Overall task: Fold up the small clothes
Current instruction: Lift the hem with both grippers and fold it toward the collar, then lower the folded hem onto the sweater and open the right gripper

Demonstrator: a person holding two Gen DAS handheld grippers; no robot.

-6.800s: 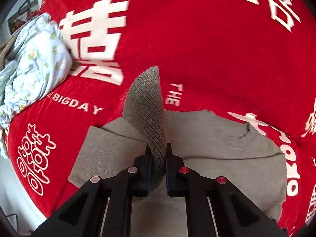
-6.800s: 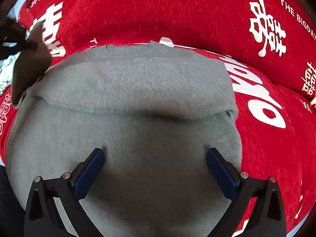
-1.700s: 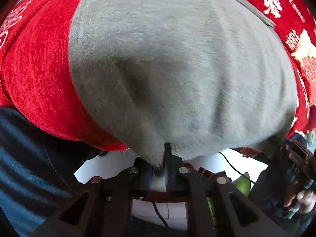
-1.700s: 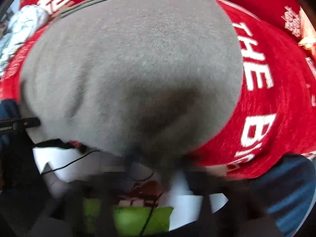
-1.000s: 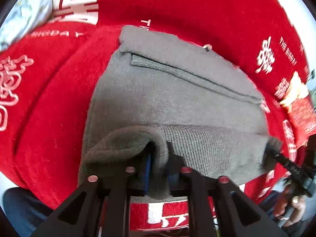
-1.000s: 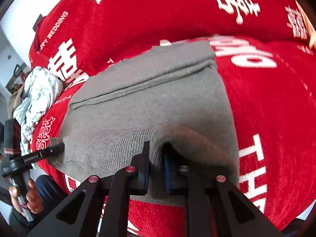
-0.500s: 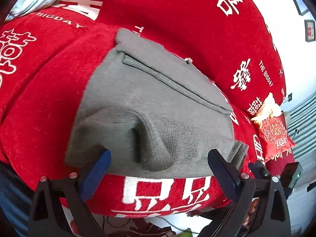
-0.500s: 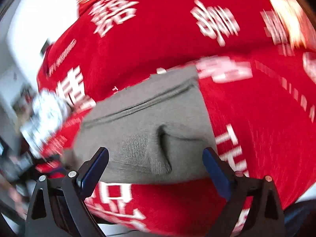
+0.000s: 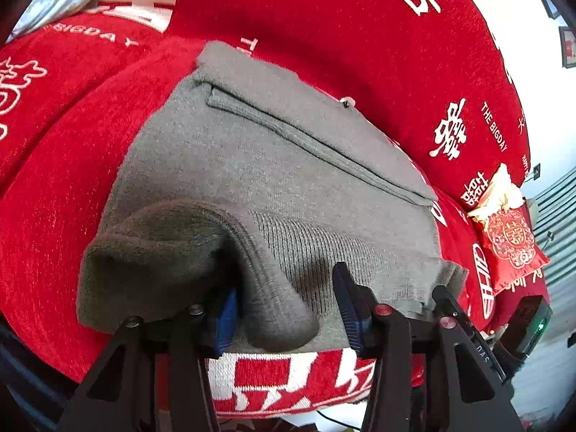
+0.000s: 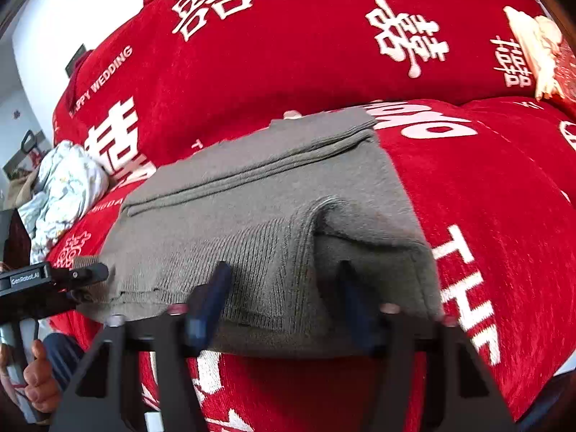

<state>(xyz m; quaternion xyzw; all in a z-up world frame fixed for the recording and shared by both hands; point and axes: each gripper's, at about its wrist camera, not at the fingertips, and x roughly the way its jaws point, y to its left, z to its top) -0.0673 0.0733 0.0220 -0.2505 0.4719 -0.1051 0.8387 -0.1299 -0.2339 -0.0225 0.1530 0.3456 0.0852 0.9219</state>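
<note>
A grey knit sweater (image 9: 273, 165) lies folded on the red sofa cover (image 9: 324, 36), its ribbed hem doubled up over the body. It also shows in the right wrist view (image 10: 252, 212). My left gripper (image 9: 286, 306) is open, its jaws either side of a raised fold at the sweater's near left corner. My right gripper (image 10: 280, 298) is open over the near right corner, jaws straddling a ridge of cloth. The left gripper shows in the right wrist view (image 10: 54, 280) at the sweater's left edge.
A crumpled pale floral garment (image 10: 64, 187) lies at the left of the sofa. A red embroidered cushion (image 9: 511, 244) with a cream tassel sits at the right. The sofa's front edge runs just under both grippers.
Both grippers carried the hem up over the sweater, then let go. Since half a second ago both jaws have narrowed but stay open around the raised folds.
</note>
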